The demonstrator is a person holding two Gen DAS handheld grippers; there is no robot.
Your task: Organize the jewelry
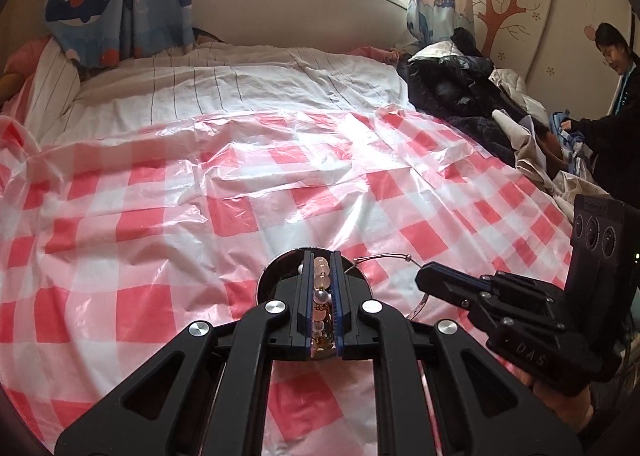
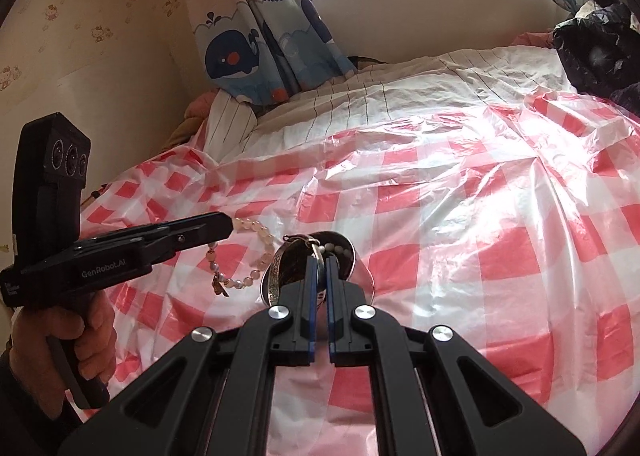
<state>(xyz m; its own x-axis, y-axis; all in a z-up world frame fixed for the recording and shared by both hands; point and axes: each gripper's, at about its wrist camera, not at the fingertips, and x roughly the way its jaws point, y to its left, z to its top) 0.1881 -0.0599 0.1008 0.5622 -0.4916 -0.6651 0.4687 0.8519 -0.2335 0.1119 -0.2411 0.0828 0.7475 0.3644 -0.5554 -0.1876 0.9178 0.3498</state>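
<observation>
While the left hand-held gripper (image 2: 230, 225) pinched the bead bracelet (image 2: 256, 252), the right hand-held gripper (image 2: 320, 258) clamped a bangle (image 2: 280, 272) over the dish (image 2: 344, 252); lowering slowly would likely avoid snagging.

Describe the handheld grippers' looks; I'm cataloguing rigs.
Both are matte black with silver screws and blue finger pads. The left gripper reads "GenRobot.AI"; the right gripper reads "DAS". Each carries a three-lens camera block. A bare hand grips the left handle.
</observation>
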